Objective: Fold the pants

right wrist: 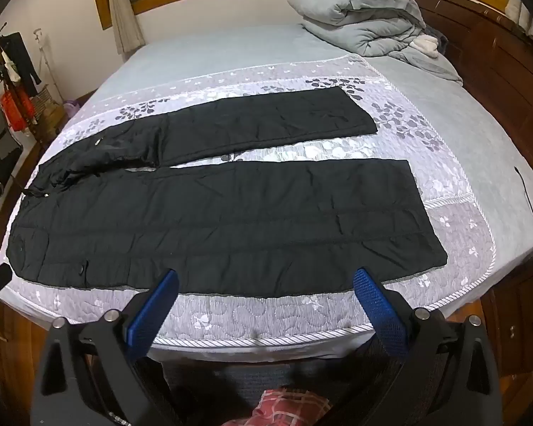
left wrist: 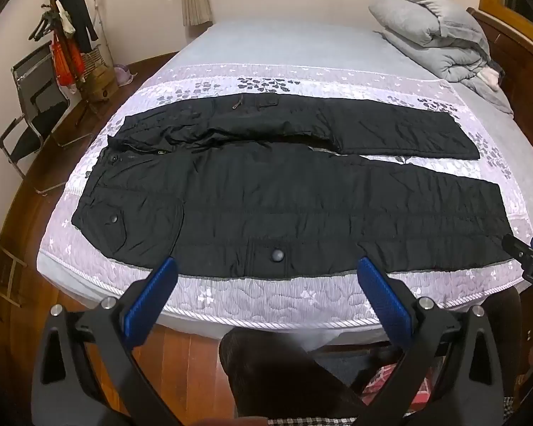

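Black pants [left wrist: 284, 198] spread flat on quilted bed cover [left wrist: 266, 301], waistband at 9 o'clock, left gripper [left wrist: 266, 266] and right gripper [right wrist: 266, 278] both gaping wide, empty, above near edge at 6 o'clock

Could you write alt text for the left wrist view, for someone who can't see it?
Black pants lie spread flat across a bed's floral quilt, waistband to the left, legs apart to the right. The left gripper hovers open and empty over the bed's near edge. A grey folded duvet sits at the far right corner.
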`<state>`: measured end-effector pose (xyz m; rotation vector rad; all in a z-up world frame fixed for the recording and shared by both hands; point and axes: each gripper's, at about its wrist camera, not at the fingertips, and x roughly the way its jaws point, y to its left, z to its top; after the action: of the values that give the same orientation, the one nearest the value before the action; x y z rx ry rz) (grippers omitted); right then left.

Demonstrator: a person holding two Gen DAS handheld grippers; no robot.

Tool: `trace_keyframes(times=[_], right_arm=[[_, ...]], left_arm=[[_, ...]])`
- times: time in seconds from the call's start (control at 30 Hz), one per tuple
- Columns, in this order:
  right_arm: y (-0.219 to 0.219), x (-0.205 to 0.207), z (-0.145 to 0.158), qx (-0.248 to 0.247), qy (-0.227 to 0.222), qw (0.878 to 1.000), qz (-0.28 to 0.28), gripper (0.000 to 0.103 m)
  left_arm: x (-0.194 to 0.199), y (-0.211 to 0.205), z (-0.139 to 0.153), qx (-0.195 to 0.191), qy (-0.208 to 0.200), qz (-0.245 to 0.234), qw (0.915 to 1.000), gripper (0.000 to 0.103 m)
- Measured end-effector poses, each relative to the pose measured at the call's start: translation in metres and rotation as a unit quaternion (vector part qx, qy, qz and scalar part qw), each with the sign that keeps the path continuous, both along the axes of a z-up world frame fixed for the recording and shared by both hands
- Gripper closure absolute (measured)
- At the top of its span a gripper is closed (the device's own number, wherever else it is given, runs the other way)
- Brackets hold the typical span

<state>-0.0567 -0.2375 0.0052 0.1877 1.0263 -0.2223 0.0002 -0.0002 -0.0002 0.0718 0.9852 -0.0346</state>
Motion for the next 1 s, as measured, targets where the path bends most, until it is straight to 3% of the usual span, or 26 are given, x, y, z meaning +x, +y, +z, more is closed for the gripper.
trace_keyframes(times=[0.5, 0.6, 1.0], right_arm=[[-0.001, 0.0, -0.001, -0.002, -0.002, 1.0, -0.001, 0.003], [0.0, 0.001, 0.001, -0.001, -0.003, 1.0, -0.002, 0.003], [-0.002, 0.0, -0.001, 0.0, -0.003, 1.0, -0.002, 0.003]], left_arm=[[-0.003, 0.002, 0.011, -0.016, -0.03, 0.003, 0.9994, 0.003], [-0.004, 0.0, 0.013, -0.002, -0.037, 0.004, 0.9993, 0.003], [-0.003, -0.001, 0.009, -0.001, -0.029, -0.006, 0.9996, 0.003]])
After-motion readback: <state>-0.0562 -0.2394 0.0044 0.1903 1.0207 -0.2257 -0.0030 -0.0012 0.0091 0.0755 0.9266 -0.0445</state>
